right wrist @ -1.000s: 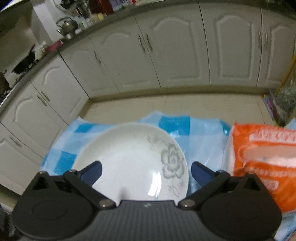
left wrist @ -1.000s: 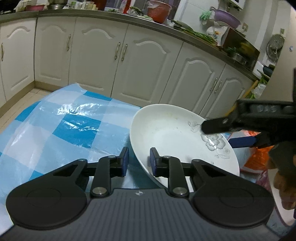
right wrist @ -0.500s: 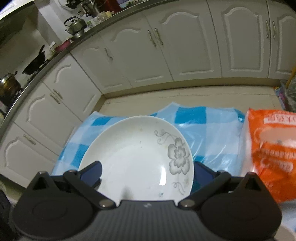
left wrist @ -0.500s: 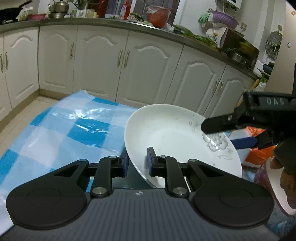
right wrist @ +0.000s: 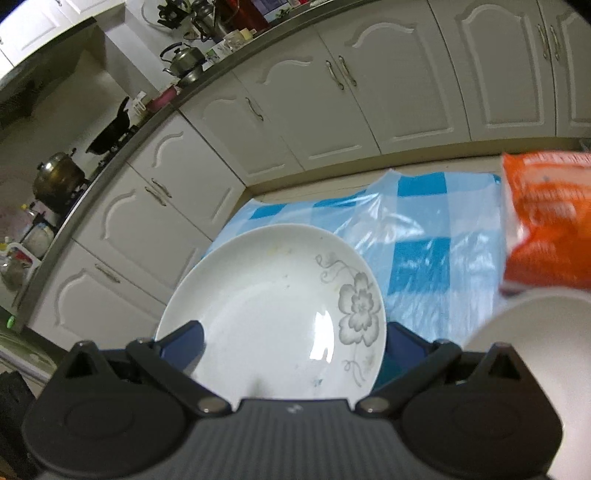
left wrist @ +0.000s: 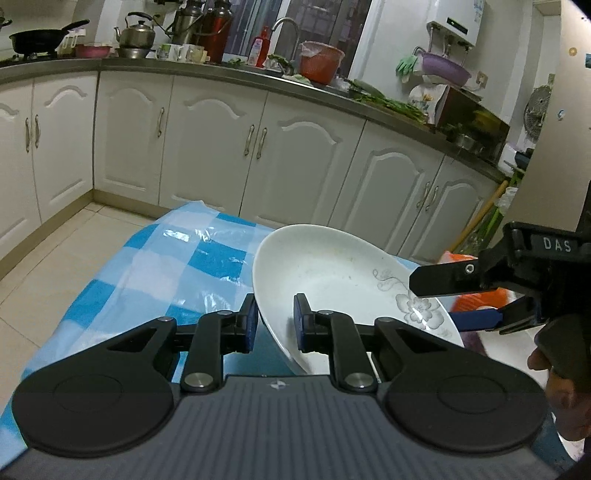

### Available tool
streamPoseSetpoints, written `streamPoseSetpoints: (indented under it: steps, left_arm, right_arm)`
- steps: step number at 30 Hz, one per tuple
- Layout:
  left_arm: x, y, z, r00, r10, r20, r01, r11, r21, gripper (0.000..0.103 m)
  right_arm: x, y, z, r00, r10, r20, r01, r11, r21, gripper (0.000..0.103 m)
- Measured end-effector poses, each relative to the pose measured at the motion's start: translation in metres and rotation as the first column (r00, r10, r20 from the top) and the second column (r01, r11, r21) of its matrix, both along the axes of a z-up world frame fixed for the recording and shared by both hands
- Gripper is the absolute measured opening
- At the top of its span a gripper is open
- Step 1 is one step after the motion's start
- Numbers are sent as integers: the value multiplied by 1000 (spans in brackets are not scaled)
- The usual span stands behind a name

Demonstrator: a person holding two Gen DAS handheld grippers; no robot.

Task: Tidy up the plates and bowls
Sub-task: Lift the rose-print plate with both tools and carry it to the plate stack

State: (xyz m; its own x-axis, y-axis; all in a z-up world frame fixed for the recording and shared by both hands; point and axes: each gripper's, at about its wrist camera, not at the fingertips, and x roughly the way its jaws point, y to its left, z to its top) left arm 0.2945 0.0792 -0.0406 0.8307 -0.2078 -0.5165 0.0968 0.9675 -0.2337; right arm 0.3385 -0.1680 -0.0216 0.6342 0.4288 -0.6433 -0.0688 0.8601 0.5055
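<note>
**White plate held between two grippers above a checked table**

White cabinets (left wrist: 207, 147) run along the far wall under a grey counter (left wrist: 229, 72) crowded with a kettle (left wrist: 135, 33), a red basket (left wrist: 320, 62) and greens. Nearer lies the table (left wrist: 155, 273), covered in blue-and-white checked plastic sheeting. An orange packet (right wrist: 546, 218) sits at the table's right side in the right wrist view, blurred, and a pale rounded rim (right wrist: 535, 332), too blurred to name, shows just below it.

Above the table is the plate (left wrist: 332, 273), white with a grey flower printed near one edge and faint smears in its well. It is tilted, its left rim low and near the left camera.

The left gripper (left wrist: 274, 325) is closed on that near rim, one blue pad under the plate and the other on its inner face. The right gripper (right wrist: 291, 339) has its fingers spread wide, one at each side of the plate; in the left wrist view its upper finger (left wrist: 443, 278) lies over the flower and the blue lower one passes beneath the rim. Whether its pads press the plate I cannot tell. A person's hand (left wrist: 561, 395) shows at the right edge.
</note>
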Motion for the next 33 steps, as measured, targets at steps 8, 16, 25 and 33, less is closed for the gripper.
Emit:
streamPoseSetpoints:
  steps: [8, 16, 25, 33]
  left_arm:
    - [-40, 1, 11, 1000, -7, 5, 7, 999, -40, 17]
    - [-89, -6, 21, 999, -31, 32, 32, 998, -58, 17]
    - [-125, -23, 20, 993, -106, 46, 109, 992, -71, 17]
    - [-137, -36, 13, 984, -176, 31, 178, 980, -83, 17]
  right_arm:
    - [-57, -2, 11, 999, -15, 50, 12, 998, 63, 103]
    - [-124, -10, 17, 996, -47, 75, 37, 991, 131, 103]
    - [-205, -28, 21, 983, -116, 140, 92, 982, 168, 103]
    - [-260, -47, 13, 970, -186, 157, 156, 971, 182, 103]
